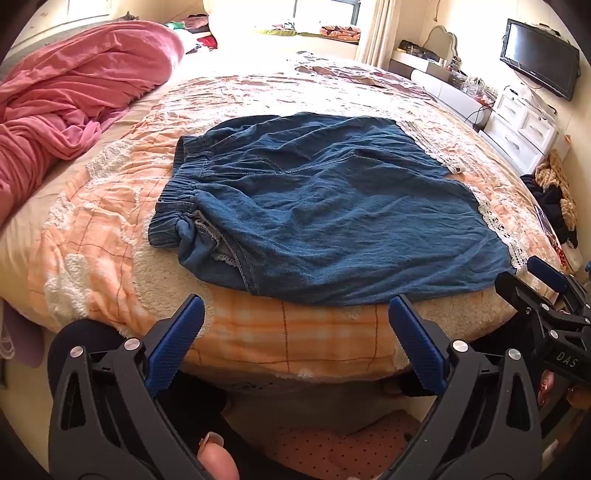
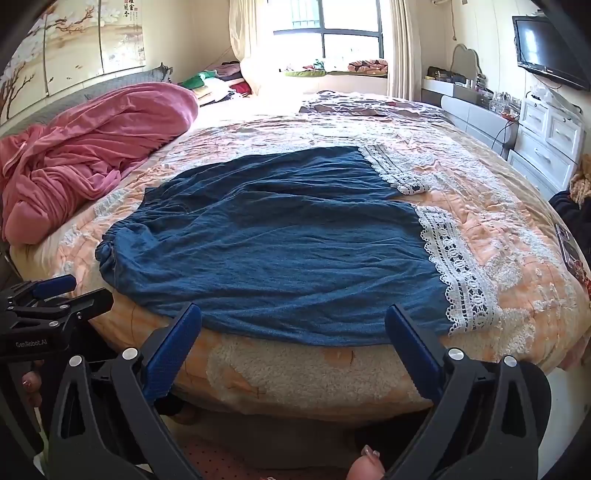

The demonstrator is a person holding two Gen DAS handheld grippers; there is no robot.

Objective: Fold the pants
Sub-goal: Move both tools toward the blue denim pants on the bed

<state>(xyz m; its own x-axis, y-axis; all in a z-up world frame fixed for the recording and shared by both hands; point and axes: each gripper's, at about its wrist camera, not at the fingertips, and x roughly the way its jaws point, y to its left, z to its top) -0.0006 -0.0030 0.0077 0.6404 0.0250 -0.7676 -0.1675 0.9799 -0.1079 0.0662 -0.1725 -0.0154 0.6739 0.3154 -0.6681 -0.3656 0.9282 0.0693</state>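
One pair of blue pants with white lace hems lies flat, a bit wrinkled, by the bed's near edge. Two claws, left gripper and right gripper, are both wide apart, holding nothing.

A bedroom in bright daylight. A wide bed fills the middle, covered by a peach and white quilted spread, with a rumpled pink blanket heaped at its left side. Behind, a dark-framed window glares white between pale curtains. A painted blossom panel hangs on the left wall. On the right stand white drawers and a wall-mounted television.
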